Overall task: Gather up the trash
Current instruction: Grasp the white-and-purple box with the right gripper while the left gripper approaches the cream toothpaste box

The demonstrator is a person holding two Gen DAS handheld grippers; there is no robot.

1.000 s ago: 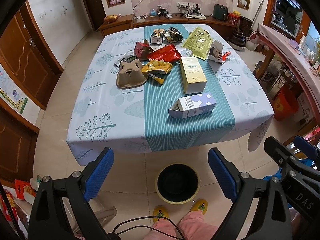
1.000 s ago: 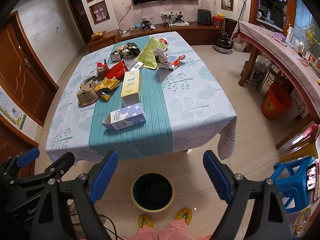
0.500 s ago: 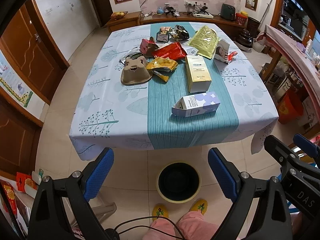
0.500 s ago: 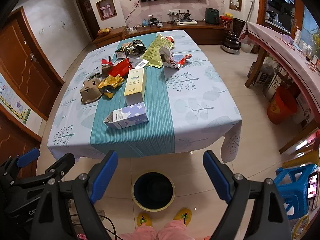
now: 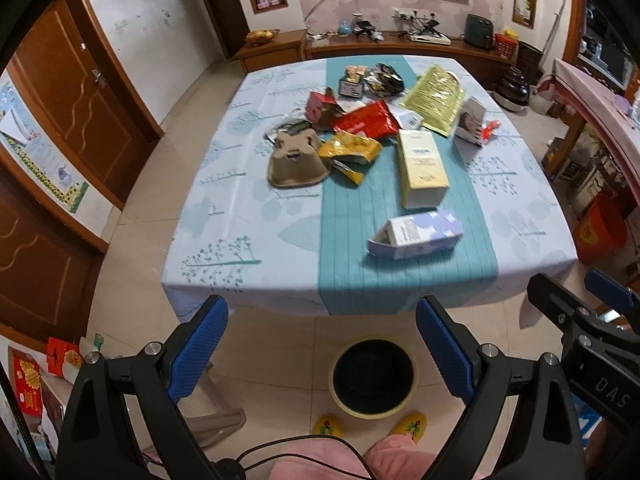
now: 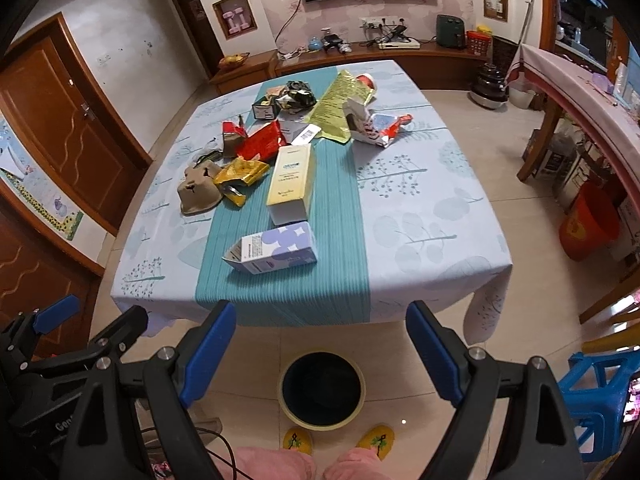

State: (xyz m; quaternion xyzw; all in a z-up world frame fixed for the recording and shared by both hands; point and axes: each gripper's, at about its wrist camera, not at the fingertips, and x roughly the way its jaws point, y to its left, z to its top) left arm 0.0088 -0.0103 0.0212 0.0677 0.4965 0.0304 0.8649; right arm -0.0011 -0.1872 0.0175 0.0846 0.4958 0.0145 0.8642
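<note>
As both views have tilted up over the last second, the table (image 5: 248, 240) sits nearer; the left gripper (image 5: 320, 344) and right gripper (image 6: 320, 344), both spread wide and empty, approach the lavender carton (image 6: 276, 248), while the bin (image 6: 322, 390) waits below.

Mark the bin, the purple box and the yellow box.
bin (image 6: 322, 394), right wrist view, dark inside
purple box (image 6: 280, 248), right wrist view, top face
yellow box (image 5: 422, 162), left wrist view, top face
</note>
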